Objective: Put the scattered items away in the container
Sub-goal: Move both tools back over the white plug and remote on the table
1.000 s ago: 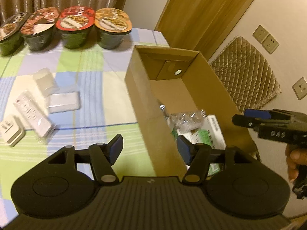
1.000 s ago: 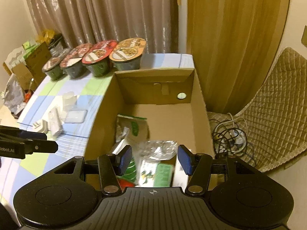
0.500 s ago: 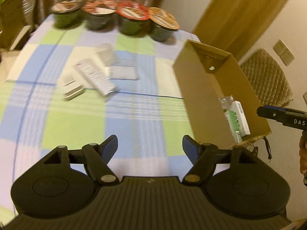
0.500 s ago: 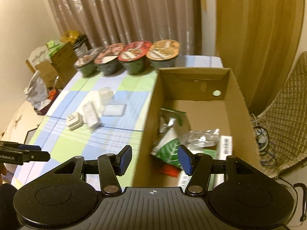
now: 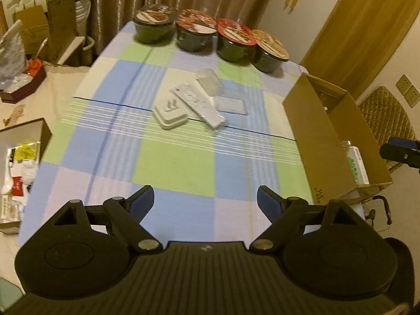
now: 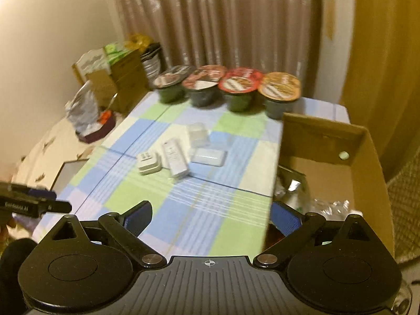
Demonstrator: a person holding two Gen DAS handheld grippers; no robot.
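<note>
Facing the cluster: the left gripper (image 5: 205, 200) is held above the near edge of the checked tablecloth (image 5: 173, 168), jaws spread wide, nothing between the pads.
Right gripper: the right gripper (image 6: 211, 214) is likewise spread wide and empty, held over the near table edge beside the cardboard box (image 6: 367, 157).
Scattered items: a white remote (image 5: 198, 103), a white adapter block (image 5: 170, 113), a clear plastic case (image 5: 210, 82) and a flat translucent case (image 5: 232, 105) are grouped mid-table, touching or just beside one another.
Bearing from left gripper: the cluster is seen at about 12 o'clock, well apart from the fingertips.
Bearing from right gripper: the cluster is seen at about 11 o'clock, well apart.
Long axis: the remote is laid from roughly 11 to 5 o'clock in the left wrist view.
Nearer hand: it is judged to be the left, though the margin is small.
Container: the box is set at the table's right edge, at about 2 o'clock from the left gripper; packets already lie inside.
Bowls: four lidded noodle bowls (image 5: 210, 36) are lined along the far edge.
Writing: lid print is too blurred to be read; lettering on the left gripper's body, seen in the right wrist view, cannot be made out.
</note>
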